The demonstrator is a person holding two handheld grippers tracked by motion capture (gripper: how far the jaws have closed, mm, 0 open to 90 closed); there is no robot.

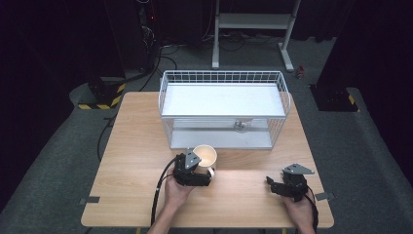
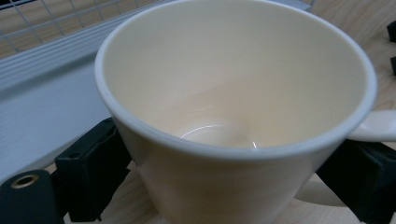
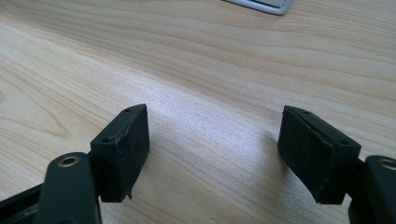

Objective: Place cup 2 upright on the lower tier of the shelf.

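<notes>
My left gripper (image 1: pixel 207 174) clamps the cream mug (image 1: pixel 205 156) near the table's (image 1: pixel 131 161) front edge, just before the wire basket (image 1: pixel 223 108) — my right gripper (image 1: pixel 273 184) gapes empty by the front right corner.

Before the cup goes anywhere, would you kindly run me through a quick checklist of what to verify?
1. Grip: the left gripper has its fingers on both sides of the cream cup: ok.
2. Cup contents: inside looks empty: ok.
3. Cup handle: sticks out by one finger, not trapped: ok.
4. Right gripper: open, nothing between its fingers, apart from the cup over bare wooden table: ok.
5. Wire rack: top shelf is bare; a small item sits below on the lower level, identity unclear: cannot tell.
6. Whether the cup is lifted off the table: cannot tell.
</notes>
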